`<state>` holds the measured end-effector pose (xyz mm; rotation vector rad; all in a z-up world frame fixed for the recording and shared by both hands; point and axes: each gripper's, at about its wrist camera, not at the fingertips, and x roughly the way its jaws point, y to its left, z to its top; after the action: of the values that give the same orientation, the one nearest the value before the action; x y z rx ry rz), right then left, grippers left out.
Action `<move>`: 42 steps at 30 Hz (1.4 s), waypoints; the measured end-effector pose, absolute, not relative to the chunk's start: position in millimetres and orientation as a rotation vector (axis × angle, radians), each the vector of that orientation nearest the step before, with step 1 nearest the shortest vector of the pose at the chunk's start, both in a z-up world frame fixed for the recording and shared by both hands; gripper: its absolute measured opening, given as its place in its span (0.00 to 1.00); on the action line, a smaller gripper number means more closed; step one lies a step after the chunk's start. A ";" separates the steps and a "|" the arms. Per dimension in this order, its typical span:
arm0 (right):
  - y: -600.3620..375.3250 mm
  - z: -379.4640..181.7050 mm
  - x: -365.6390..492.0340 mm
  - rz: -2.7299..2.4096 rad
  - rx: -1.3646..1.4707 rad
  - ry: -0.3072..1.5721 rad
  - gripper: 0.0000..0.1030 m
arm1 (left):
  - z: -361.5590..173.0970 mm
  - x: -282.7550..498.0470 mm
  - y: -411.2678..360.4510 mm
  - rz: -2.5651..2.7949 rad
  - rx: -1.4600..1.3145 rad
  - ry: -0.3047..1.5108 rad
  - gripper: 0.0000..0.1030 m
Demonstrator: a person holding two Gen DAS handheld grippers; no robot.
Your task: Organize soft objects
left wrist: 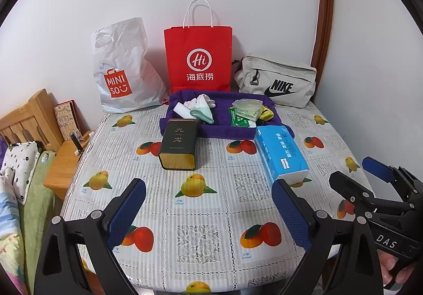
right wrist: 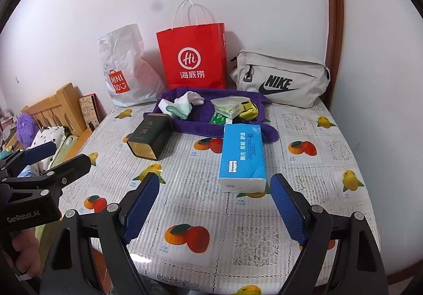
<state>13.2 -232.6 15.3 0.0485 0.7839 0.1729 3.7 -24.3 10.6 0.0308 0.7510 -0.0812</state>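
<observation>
Tissue pack (left wrist: 281, 153), blue and soft-wrapped, is seen in the left wrist view lying on the tablecloth (left wrist: 201, 205) just in front of the purple tray (left wrist: 219, 134), its far end touching the tray's right front corner. Beside it to the left, a dark tin (left wrist: 179, 145) lies on its side against the tray's front wall. Inside the tray, white socks (left wrist: 202, 102) and a pale green cloth (left wrist: 202, 114) are gathered in the left compartment, and a clear pouch (left wrist: 247, 108) with green packets in the right. The left gripper (left wrist: 208, 213) is held with its jaws spread wide over bare cloth, nothing between them. The right gripper (left wrist: 370, 181) is seen at the right edge, likewise released.

In the right wrist view, the tissue pack (right wrist: 243, 156) lies straight ahead of the right gripper (right wrist: 214, 207), near but apart from its tips, white end nearest. The jaws stand wide apart and empty. The left gripper (right wrist: 56, 157) is seen at the left, also released.

The pack is judged light and yielding; it would dent under pressure and its film wrap may be slippery. A hold across the narrow width near the middle is advised, so that neither end sags.
</observation>
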 end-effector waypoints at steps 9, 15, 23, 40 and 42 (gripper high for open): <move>-231.8 16.4 12.4 0.174 0.050 0.781 0.83 | 10.8 2.7 -24.1 -0.080 0.030 0.748 0.94; -230.9 18.1 11.4 0.175 0.048 0.778 0.83 | 10.8 1.8 -24.2 -0.081 0.033 0.750 0.94; -232.9 18.6 10.7 0.176 0.054 0.778 0.83 | 11.3 1.5 -24.6 -0.081 0.030 0.749 0.94; -235.0 18.6 10.6 0.177 0.055 0.778 0.83 | 11.7 1.7 -25.0 -0.086 0.033 0.750 0.94; -234.9 18.6 10.7 0.176 0.057 0.778 0.83 | 11.5 1.3 -25.5 -0.082 0.032 0.752 0.94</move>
<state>10.7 -234.9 18.6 0.0569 0.7782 0.1758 1.3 -25.5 11.5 0.0322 0.7521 -0.0825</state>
